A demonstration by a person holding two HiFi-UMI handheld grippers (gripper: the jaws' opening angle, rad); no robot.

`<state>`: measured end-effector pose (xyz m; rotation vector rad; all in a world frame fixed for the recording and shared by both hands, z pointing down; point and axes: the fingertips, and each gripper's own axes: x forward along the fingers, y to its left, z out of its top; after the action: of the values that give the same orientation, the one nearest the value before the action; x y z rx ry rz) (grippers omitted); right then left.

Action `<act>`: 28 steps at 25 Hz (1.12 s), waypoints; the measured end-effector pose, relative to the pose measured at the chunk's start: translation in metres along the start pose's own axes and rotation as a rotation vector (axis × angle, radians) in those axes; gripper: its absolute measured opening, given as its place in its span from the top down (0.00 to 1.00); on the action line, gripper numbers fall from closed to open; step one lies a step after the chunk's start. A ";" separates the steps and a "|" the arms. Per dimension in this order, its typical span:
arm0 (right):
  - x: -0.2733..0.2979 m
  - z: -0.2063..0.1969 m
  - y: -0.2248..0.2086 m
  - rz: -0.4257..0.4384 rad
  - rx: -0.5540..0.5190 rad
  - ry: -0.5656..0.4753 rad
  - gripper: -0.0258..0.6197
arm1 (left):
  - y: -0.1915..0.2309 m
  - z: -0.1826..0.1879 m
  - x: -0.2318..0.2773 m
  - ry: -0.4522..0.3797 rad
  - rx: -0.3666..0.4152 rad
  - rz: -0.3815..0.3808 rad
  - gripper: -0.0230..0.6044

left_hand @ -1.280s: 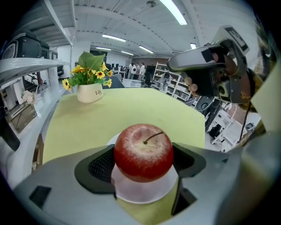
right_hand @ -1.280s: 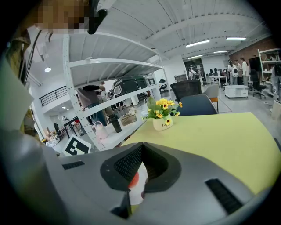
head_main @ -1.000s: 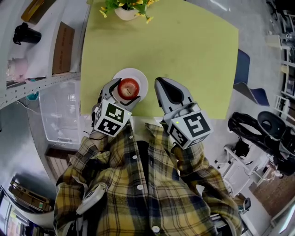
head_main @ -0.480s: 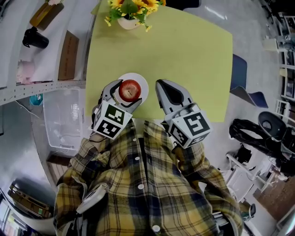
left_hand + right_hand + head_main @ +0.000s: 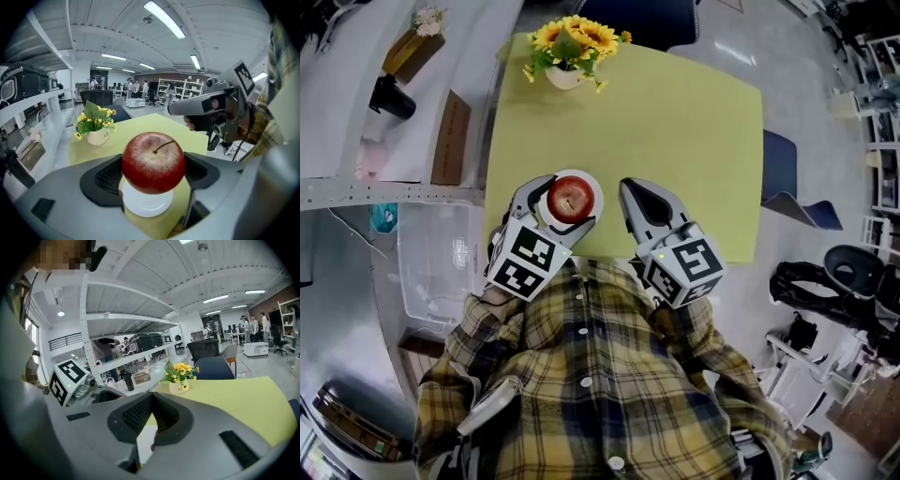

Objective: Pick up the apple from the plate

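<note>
A red apple [image 5: 572, 197] [image 5: 153, 161] sits between the dark pads of my left gripper [image 5: 558, 208] [image 5: 153, 172], which is shut on it. It hangs clear above the small white plate [image 5: 595, 181] [image 5: 147, 202], which lies near the front edge of the yellow-green table [image 5: 675, 112]. My right gripper [image 5: 630, 190] [image 5: 151, 414] is beside the plate on its right. Its jaws meet, and nothing is held between them.
A pot of yellow flowers [image 5: 570, 45] [image 5: 96, 124] [image 5: 178, 374] stands at the table's far left corner. White shelves [image 5: 384, 112] with a black cup [image 5: 392, 97] and boxes run along the left. Below them is a clear plastic bin [image 5: 441, 258]. Blue chairs [image 5: 787, 178] stand at the far and right sides.
The left gripper has risen with the apple, which now hangs higher above the plate. The right gripper has risen a little too, still shut.
</note>
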<state>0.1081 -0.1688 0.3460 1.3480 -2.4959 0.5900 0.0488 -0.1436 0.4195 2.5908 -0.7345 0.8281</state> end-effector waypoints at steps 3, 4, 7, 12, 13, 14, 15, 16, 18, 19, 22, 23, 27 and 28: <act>-0.005 0.004 0.002 -0.006 -0.003 -0.011 0.96 | -0.004 0.014 -0.012 -0.008 0.024 -0.003 0.31; -0.007 0.006 0.001 -0.010 -0.003 -0.016 0.96 | -0.004 0.018 -0.015 -0.012 0.032 -0.005 0.31; -0.012 0.011 -0.001 -0.021 -0.001 -0.033 0.96 | -0.008 0.032 -0.023 -0.016 0.060 -0.016 0.31; -0.021 0.017 -0.007 -0.054 0.007 -0.063 0.96 | -0.017 0.048 -0.035 -0.021 0.091 -0.038 0.31; -0.022 0.018 -0.008 -0.058 0.010 -0.066 0.96 | -0.018 0.053 -0.037 -0.024 0.100 -0.040 0.31; -0.022 0.018 -0.009 -0.061 0.011 -0.067 0.96 | -0.018 0.058 -0.039 -0.030 0.107 -0.041 0.31; -0.023 0.019 -0.010 -0.063 0.009 -0.065 0.96 | -0.018 0.062 -0.041 -0.035 0.112 -0.041 0.31; -0.023 0.019 -0.010 -0.063 0.005 -0.062 0.96 | -0.019 0.065 -0.042 -0.040 0.115 -0.041 0.31; -0.024 0.019 -0.011 -0.065 -0.003 -0.057 0.96 | -0.019 0.069 -0.045 -0.044 0.117 -0.038 0.31; -0.026 0.020 -0.011 -0.066 -0.006 -0.056 0.96 | -0.019 0.071 -0.046 -0.045 0.118 -0.035 0.31; -0.029 0.019 -0.013 -0.072 -0.016 -0.049 0.96 | -0.020 0.075 -0.048 -0.048 0.122 -0.030 0.31; -0.029 0.019 -0.013 -0.072 -0.018 -0.048 0.96 | -0.020 0.076 -0.048 -0.048 0.122 -0.030 0.31; -0.029 0.018 -0.014 -0.069 -0.018 -0.047 0.96 | -0.020 0.076 -0.047 -0.043 0.120 -0.025 0.31; -0.029 0.018 -0.014 -0.068 -0.020 -0.046 0.96 | -0.020 0.076 -0.047 -0.042 0.119 -0.024 0.31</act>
<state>0.1350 -0.1622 0.3217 1.4481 -2.4737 0.5244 0.0608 -0.1436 0.3294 2.7243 -0.6832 0.8364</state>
